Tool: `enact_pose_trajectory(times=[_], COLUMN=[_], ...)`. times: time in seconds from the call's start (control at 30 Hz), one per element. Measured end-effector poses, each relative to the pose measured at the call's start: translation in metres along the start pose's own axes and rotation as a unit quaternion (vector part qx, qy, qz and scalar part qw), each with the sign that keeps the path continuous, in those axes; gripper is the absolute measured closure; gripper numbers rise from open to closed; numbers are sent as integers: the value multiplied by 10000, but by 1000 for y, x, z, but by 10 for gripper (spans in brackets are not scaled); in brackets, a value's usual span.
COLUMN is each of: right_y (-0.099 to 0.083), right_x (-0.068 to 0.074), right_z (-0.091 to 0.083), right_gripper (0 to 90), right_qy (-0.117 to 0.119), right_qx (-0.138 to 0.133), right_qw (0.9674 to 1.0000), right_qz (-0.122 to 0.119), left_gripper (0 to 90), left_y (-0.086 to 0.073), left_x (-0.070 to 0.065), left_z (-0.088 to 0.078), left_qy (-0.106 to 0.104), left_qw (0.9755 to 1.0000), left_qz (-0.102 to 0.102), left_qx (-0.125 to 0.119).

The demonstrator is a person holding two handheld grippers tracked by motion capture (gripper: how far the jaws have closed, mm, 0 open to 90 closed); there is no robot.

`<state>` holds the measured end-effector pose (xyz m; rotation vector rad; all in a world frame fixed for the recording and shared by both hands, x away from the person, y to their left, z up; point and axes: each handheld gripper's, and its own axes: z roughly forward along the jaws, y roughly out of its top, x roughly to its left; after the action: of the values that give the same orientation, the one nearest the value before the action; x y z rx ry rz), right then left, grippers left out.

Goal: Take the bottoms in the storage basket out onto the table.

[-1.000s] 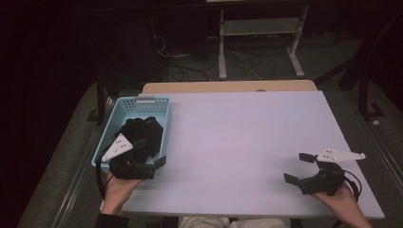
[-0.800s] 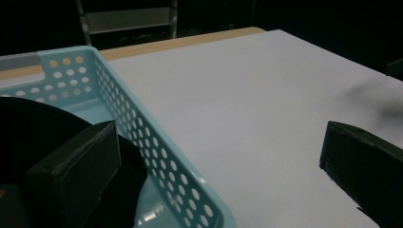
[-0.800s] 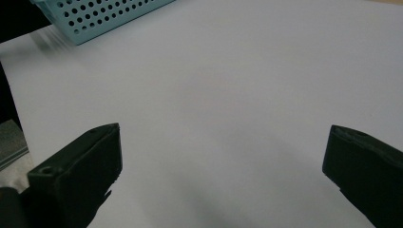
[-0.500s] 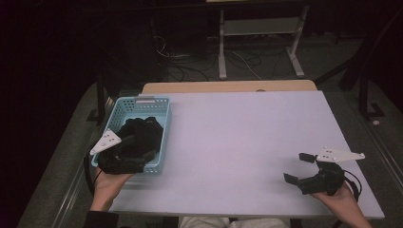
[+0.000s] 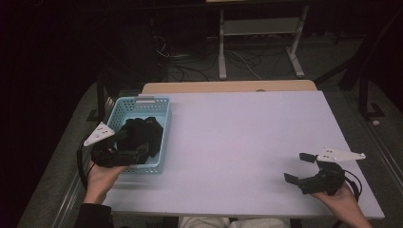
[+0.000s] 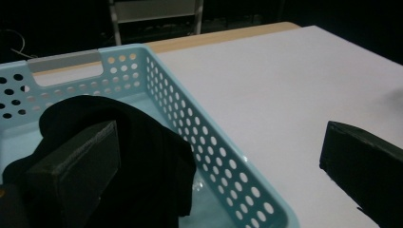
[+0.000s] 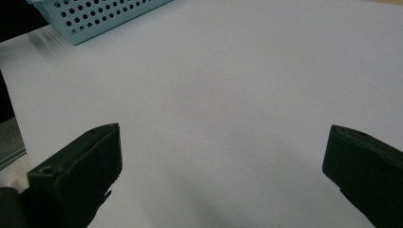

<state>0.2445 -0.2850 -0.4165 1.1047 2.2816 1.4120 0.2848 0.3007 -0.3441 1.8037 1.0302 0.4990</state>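
A light blue perforated basket [image 5: 142, 100] stands on the left part of the white table [image 5: 237, 133] and holds a bundle of black cloth [image 5: 140, 130]. My left gripper [image 5: 135, 153] is at the basket's near end, open wide. In the left gripper view its jaws straddle the basket's right wall [image 6: 209, 142]: one jaw is inside, against the black cloth [image 6: 142, 142], and the other is outside over the table. My right gripper [image 5: 297, 167] hovers low at the table's near right, open, with nothing between its jaws [image 7: 221, 175].
A tan board [image 5: 228, 87] borders the table's far edge. Beyond it a metal stand [image 5: 259, 42] and cables lie on the dark floor. A corner of the basket [image 7: 95, 19] appears at the top left of the right gripper view.
My left gripper has drifted leftward along the basket's near end, its grey plate now off the basket's left side. The right gripper has stayed put.
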Motion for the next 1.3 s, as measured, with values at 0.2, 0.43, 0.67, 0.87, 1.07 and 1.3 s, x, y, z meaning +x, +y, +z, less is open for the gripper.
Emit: enact_pose_trajectory(times=[0.2,0.43,0.67,0.87,1.07,1.3], right_y=[0,0,0,0,0,0], right_x=[0,0,1,1,1,2], right_z=[0,1,1,1,2,3], right_gripper=[0,0,0,0,0,0], right_qy=[0,-2,1,5,13,28], right_qx=[19,29,52,64,89,114], right_qw=[10000,10000,10000,10000,10000,9999], right_qz=[-7,1,-11,-16,-19,-53], left_gripper=[0,0,0,0,0,0], left_y=[4,8,11,14,15,15], left_x=[6,16,23,31,37,45], left_z=[0,2,6,12,17,23], left_qy=[119,256,358,478,544,677], left_qw=[9999,9996,9991,9983,9977,9964], left_qz=[11,-42,-81,-147,-211,-347], left_qx=[50,139,217,294,346,378])
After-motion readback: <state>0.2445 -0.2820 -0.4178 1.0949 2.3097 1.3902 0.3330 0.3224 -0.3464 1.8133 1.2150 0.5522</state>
